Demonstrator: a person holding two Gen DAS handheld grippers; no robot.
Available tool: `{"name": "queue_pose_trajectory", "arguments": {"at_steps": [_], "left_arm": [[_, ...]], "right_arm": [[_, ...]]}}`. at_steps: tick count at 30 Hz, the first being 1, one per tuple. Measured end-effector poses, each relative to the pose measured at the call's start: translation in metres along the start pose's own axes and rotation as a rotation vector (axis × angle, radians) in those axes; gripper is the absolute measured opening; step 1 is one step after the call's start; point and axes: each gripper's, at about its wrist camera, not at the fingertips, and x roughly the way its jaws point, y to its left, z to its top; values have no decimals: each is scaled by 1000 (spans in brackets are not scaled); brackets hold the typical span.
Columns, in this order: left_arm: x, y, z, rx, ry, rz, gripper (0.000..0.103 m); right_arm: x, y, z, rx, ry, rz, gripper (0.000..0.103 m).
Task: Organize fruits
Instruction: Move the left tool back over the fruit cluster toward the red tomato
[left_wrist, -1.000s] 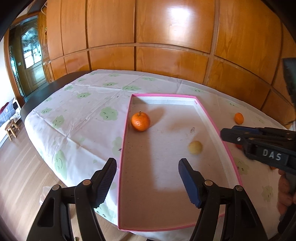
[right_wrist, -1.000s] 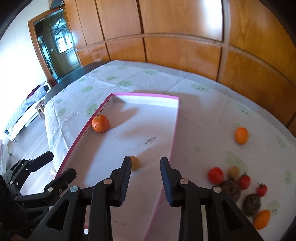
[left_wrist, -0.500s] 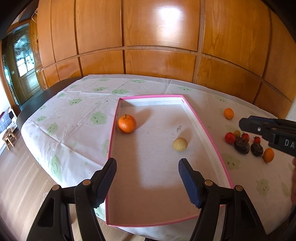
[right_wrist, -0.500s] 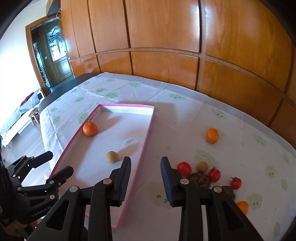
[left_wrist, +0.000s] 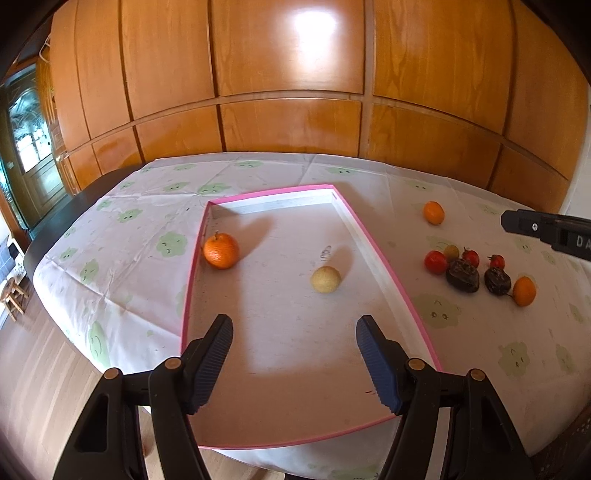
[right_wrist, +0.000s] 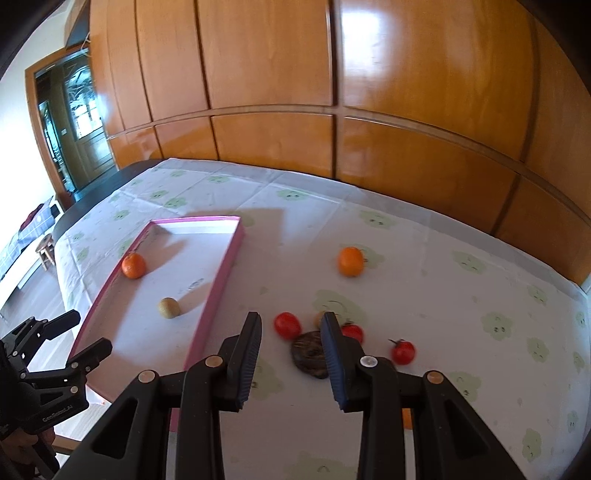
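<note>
Fruits are split between two places: two already lie in the pink-rimmed tray (left_wrist: 373, 254), the rest sit loose on the tablecloth (right_wrist: 461, 302) toward its right edge. I judge I'm in the reach for the next piece, nothing carried yet.

Nearest me, my right gripper (right_wrist: 291, 354) has its jaws apart and empty, poised over the loose cluster. Just beyond its fingertips lies a dark wrinkled fruit (right_wrist: 309, 354), partly hidden by the right finger, with a red tomato (right_wrist: 287, 325) touching or just beside it, a second tomato (right_wrist: 354, 331) behind the finger, and a stemmed cherry tomato (right_wrist: 403, 352) a little apart. Farther off, alone, sits an orange mandarin (right_wrist: 350, 261).

My left gripper (left_wrist: 293, 354) is also spread wide and empty, held above the tray's near edge. Inside, a pale round fruit (left_wrist: 325, 279) rests near the right wall, and a larger tangerine (left_wrist: 221, 250) against the left wall farther back.

The next move, I think, calls for lowering onto a single piece without nudging its close neighbours; the tomatoes look ready to roll.

The left wrist view shows a second dark fruit (left_wrist: 498, 280) and a small orange one (left_wrist: 524, 291) that the right view hides below the gripper; the right view alone shows how the jaws line up with the cluster.
</note>
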Motion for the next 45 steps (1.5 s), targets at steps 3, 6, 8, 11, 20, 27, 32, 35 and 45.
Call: {"name": "queue_pose_trajectory", "arguments": {"at_steps": [3, 6, 8, 11, 20, 27, 32, 35, 45], "left_arm": [[0, -5, 0, 13, 2, -11, 70], [-2, -12, 3, 28, -6, -28, 70], [-5, -16, 5, 39, -15, -36, 70], [-8, -24, 8, 56, -28, -50, 70], [-12, -47, 12, 108, -30, -89, 70], [-8, -68, 17, 155, -3, -159, 70], [1, -84, 30, 170, 32, -223, 66], [10, -91, 38, 167, 68, -252, 58], [48, -121, 55, 221, 193, -305, 40]], "right_arm": [[-3, -8, -1, 10, -2, -16, 33], [-6, -14, -2, -6, -4, -42, 33], [-8, -18, -3, -14, -6, -55, 34], [-11, -26, -3, -13, -7, -72, 33], [-16, -71, -3, 28, -1, -143, 34], [-4, -131, -13, 96, 50, -238, 33], [3, -173, -25, 281, 101, -232, 34], [2, -182, -26, 336, 105, -212, 34], [1, -178, -21, 351, 94, -171, 33]]}}
